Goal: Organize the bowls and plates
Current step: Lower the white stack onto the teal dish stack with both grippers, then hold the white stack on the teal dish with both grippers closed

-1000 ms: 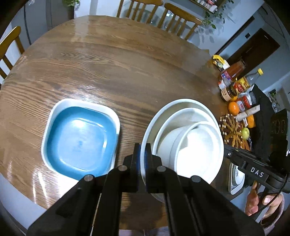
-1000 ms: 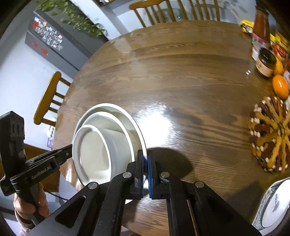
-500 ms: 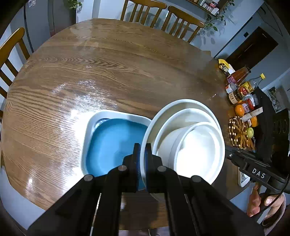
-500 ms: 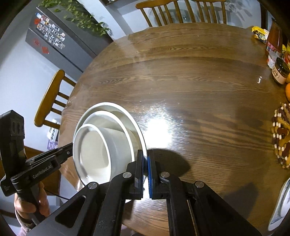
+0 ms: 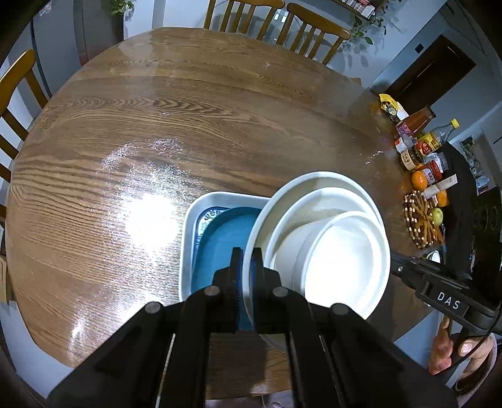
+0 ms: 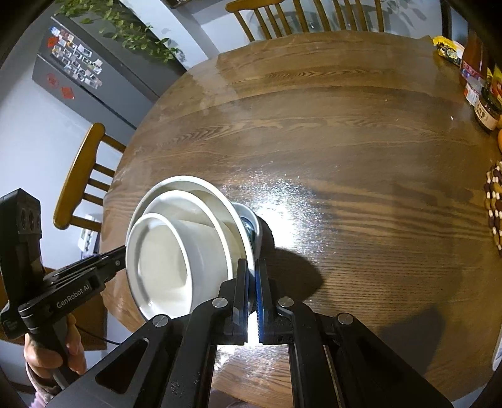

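Jaws clamping the white stack's (image 5: 317, 248) rim on both sides: left gripper (image 5: 246, 276) pinching the left lip, right gripper (image 6: 252, 288) the right, hovering over the blue plate (image 5: 219, 241) near the table's (image 5: 157, 125) front edge. Looking heavy, slick, breakable; rim grips seem wise.

Home dining room, wooden table (image 5: 188, 125), chairs (image 5: 313, 28), fridge (image 6: 94, 78)

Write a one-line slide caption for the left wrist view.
Left gripper clamps the rim of a white plate carrying two nested white bowls above a blue square plate on the round wooden table.
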Demonstrator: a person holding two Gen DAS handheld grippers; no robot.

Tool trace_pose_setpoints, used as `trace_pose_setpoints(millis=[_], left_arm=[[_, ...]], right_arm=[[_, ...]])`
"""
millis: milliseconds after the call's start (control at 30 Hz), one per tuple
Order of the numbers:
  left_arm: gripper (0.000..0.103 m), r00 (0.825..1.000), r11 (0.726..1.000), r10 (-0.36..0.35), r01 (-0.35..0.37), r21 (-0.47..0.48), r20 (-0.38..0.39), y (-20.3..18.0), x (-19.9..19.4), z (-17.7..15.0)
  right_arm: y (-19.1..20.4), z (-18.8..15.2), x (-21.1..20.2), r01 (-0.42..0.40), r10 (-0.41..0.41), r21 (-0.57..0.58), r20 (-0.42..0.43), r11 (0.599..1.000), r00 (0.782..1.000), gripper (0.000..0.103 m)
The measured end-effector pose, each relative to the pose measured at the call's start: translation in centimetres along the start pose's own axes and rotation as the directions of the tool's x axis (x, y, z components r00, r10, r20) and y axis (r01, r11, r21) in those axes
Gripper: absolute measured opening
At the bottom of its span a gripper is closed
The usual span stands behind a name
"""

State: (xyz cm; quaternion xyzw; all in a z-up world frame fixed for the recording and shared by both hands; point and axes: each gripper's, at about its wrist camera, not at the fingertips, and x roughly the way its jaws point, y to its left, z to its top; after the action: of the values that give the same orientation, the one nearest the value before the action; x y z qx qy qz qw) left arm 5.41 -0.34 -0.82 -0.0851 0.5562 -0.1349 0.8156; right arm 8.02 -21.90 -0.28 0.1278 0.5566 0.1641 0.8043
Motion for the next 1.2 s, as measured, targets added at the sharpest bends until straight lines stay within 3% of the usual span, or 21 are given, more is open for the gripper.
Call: trace_pose_setpoints(millis=[1200], left_arm=[[0.000, 0.996, 1.000, 0.007, -0.007, 0.001, -0.094, 4.0, 3.2, 0.1]], right_arm=[[1.8, -0.1, 4.7, 0.041, -0.039, 0.035, -0.065, 0.999, 0.997, 0.005]])
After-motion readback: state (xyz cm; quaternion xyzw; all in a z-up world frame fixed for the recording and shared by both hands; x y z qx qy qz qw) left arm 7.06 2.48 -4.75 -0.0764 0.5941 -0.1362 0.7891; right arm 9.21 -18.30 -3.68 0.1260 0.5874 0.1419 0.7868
